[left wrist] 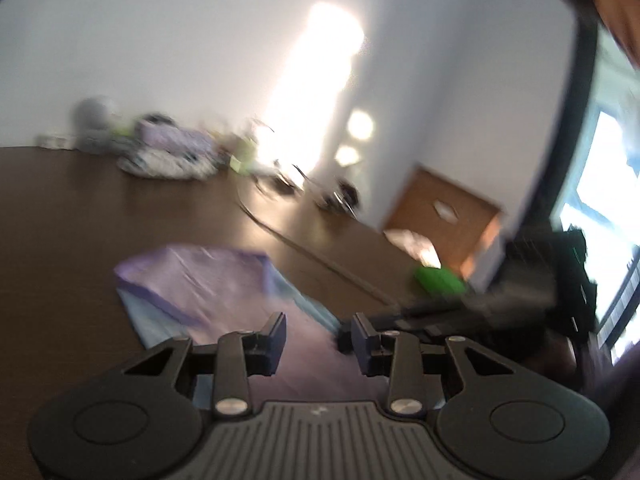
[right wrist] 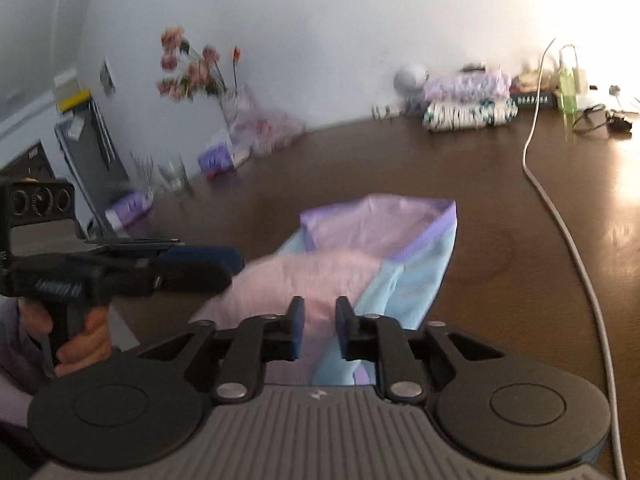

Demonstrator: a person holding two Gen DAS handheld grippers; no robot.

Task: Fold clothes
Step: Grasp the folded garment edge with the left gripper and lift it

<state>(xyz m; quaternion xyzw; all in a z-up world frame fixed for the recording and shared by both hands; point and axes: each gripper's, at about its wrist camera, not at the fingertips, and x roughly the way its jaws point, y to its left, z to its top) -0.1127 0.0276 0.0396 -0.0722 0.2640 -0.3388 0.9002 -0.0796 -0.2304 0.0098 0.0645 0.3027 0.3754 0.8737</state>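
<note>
Between the two grippers, low on the dark table (right wrist: pixel 500 248), lies the garment (right wrist: pixel 372 256), a pink, lilac and pale-blue piece part-folded so that its lilac band sits at the far end, away from both tools. It lies flat because a fold needs a firm surface under it, and its near end runs right under the jaws, where it is easy to pinch.

From its own camera, the left gripper (left wrist: pixel 318 334) hangs over the near pink cloth with its jaws apart and nothing visibly pinched between them; motion blur hides whether the pads brush the fabric. In the right view it reaches in from the left, level, its tips at the garment's left edge, held by a hand (right wrist: pixel 76 332) on the grip below. That side-on approach suits catching an edge to carry it across.

The right gripper (right wrist: pixel 318 326) points down over the seam where pink meets blue, its jaws a narrow gap apart; cloth shows through the gap, but I cannot tell whether it is caught or merely beneath.

Far ahead of the grippers, by the wall, a folded pile (right wrist: pixel 468 100) sits clear of the working area, probably finished pieces. A white cable (right wrist: pixel 560 224) runs down the table to the right of the garment, near enough to snag a wide sweep.
</note>
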